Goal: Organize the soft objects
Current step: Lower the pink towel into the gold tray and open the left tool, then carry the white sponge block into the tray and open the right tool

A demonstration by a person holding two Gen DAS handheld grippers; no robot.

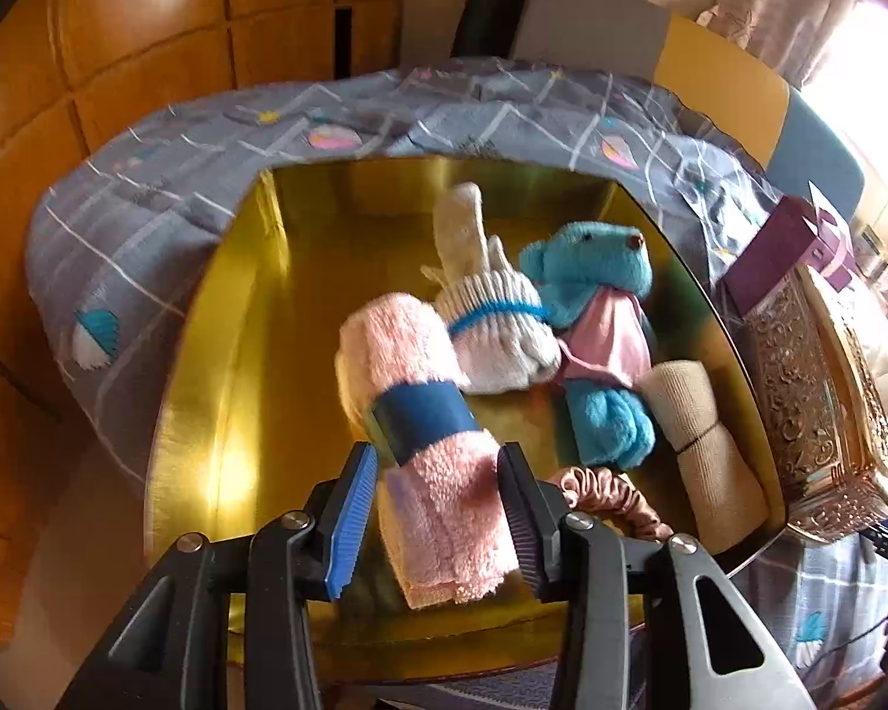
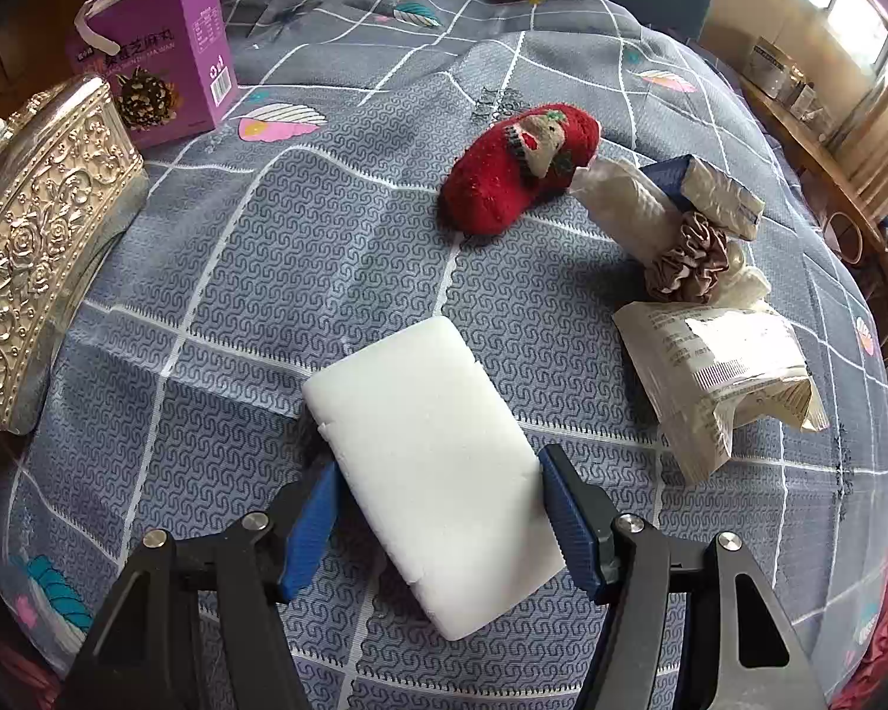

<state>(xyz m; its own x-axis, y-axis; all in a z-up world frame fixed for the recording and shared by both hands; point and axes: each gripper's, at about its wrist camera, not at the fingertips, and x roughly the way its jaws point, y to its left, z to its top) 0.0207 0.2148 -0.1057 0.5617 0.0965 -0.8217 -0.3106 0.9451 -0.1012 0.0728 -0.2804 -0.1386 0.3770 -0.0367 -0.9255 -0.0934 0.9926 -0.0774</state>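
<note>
Pink rolled towel (image 1: 426, 414), bound by a blue band, lies between the fingers of the left tool (image 1: 438, 509), low inside the gold box (image 1: 207, 367). A slim gap shows beside the blue pad while the dark pad sits against the terry, so the jaws look slack around it rather than clamping; the towel seems to be in the act of being set down. Just beyond it in the box lie a white knitted bundle with a blue tie (image 1: 491, 325), a blue teddy bear (image 1: 598, 319) in a pink top, a beige rolled cloth (image 1: 698, 444) along the far wall and a rose scrunchie (image 1: 615, 497) near the tool. So five soft things are already in or arriving at the box.

The right tool (image 2: 438, 520) straddles a white foam block (image 2: 438, 461) that rests on the grey checked cloth of the tabletop (image 2: 266, 272); both blue pads sit at its long edges, and it appears gripped, though not yet lifted. Farther out on the cloth wait a red plush slipper (image 2: 521, 165), a brown scrunchie (image 2: 687, 260) around a white roll, and some paper-wrapped packets (image 2: 716, 367). A purple carton (image 2: 166, 53) and an embossed metal box (image 2: 41, 219) stand at the edge.

Judging from this, the sorting is past halfway: the block, the slipper and the scrunchie bundle are left.
</note>
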